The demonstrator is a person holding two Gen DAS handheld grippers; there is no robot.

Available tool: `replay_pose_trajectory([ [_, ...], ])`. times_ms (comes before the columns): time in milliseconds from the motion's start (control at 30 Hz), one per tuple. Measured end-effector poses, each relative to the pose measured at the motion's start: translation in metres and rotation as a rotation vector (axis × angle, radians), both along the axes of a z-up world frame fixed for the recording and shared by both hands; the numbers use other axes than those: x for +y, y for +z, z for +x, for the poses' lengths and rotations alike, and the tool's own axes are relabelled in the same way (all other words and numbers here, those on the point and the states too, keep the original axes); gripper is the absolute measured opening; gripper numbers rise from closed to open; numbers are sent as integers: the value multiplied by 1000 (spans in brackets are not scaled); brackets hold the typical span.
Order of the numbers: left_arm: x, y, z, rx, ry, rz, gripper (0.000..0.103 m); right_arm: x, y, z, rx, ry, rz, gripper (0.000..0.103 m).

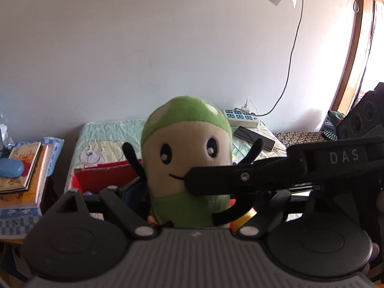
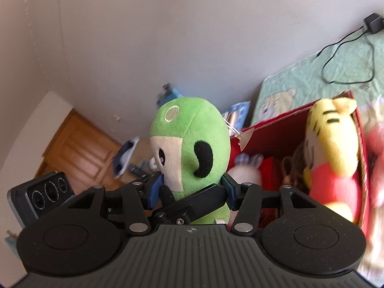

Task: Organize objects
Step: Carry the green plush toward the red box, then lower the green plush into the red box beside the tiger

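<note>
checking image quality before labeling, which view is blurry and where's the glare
Right wrist view: motion blur smears the yellow tiger plush and red box; the green plush stays sharp. Left wrist view: sharp, but the window at right is blown out.

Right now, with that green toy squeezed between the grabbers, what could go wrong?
1. The right gripper pinches only the low body of the soft green plush; it may squash and slip free.
2. The red box already holds a yellow plush and others, so the toy might not settle in.
3. The other gripper's finger crosses close and could bump it.
</note>
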State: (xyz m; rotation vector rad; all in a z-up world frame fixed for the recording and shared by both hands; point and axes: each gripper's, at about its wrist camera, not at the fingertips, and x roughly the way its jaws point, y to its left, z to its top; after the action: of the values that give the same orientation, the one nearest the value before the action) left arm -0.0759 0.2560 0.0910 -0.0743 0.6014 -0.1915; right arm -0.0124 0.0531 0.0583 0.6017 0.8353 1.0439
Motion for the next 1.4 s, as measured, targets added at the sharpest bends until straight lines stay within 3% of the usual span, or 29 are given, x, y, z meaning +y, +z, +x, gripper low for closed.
replay_pose_trajectory([
  [300,-3,-55,42,109,-48,86,87,12,-43,23,65,-170,-153,54],
  [400,0,-76,50,158,-56,109,87,18,-58,26,95,-200,-248,54],
  [733,9,-111,57,289,-31,98,87,46,-73,30,43,-148,-465,57],
  [1033,13,-110,50,280,-27,79,87,39,-71,28,71,-166,-418,60],
  [1267,7,-99,46,237,-53,81,86,22,-58,23,99,-224,-301,66],
  [1400,1,-103,48,238,-62,113,87,25,-59,28,90,-237,-341,62],
])
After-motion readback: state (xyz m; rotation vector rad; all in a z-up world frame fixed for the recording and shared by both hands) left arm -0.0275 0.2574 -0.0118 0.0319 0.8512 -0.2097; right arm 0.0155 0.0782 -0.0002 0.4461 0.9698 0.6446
